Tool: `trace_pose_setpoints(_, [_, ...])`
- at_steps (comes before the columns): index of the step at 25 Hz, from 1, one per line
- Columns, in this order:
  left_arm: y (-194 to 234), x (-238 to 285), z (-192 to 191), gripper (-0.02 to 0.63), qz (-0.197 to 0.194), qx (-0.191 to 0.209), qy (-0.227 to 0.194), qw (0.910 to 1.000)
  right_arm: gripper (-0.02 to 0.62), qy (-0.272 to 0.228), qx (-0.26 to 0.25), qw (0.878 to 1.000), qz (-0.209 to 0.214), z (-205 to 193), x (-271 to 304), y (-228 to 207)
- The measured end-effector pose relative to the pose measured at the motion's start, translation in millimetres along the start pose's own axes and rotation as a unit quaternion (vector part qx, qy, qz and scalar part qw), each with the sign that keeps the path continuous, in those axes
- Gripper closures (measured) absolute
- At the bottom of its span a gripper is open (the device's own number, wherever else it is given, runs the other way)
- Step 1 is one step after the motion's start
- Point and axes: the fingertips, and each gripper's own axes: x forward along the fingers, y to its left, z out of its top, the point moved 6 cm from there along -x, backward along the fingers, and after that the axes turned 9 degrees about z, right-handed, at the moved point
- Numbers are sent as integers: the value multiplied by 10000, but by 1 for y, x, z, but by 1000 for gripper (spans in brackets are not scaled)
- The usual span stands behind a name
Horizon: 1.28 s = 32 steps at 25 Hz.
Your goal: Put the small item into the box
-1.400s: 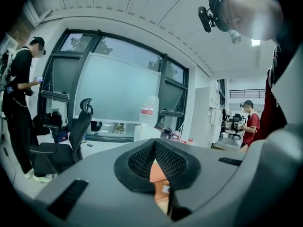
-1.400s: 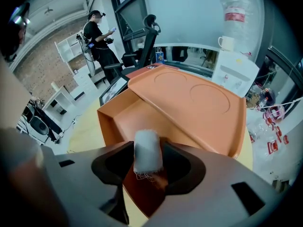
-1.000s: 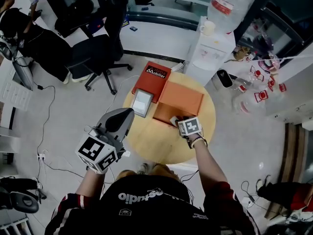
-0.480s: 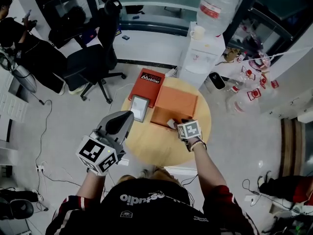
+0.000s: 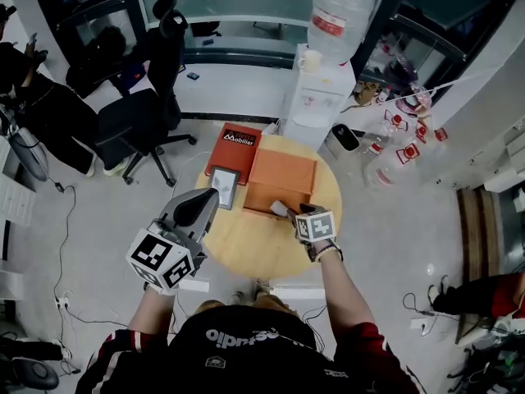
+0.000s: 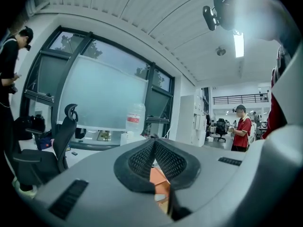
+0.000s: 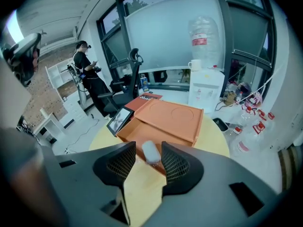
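Observation:
An open orange box lies on the round wooden table, its lid resting behind the tray. A small white item sits at the tray's front edge. In the right gripper view the white item lies between the jaws of my right gripper with a gap on each side. Those jaws are closing and the pads do not press it. My left gripper hangs raised over the table's left edge, pads together, holding nothing.
A red box and a framed picture lie left of the orange box. A water dispenser stands behind the table, an office chair at back left, several bottles on the floor at right.
The head view has drifted, so the table sits higher and further left in the picture. Both grippers keep their places relative to the table and box.

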Motion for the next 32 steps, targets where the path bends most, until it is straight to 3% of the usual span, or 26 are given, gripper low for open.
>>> trace_pose_setpoints(19, [-18, -27, 10, 590, -576, -198, -285, 9977, 414, -981, 298, 9927, -630, -26, -109, 60])
trace_pose_setpoints(32, [-28, -43, 22, 590, -838, -119, -388, 9957, 425, -1789, 68, 9825, -515, -13, -171, 122])
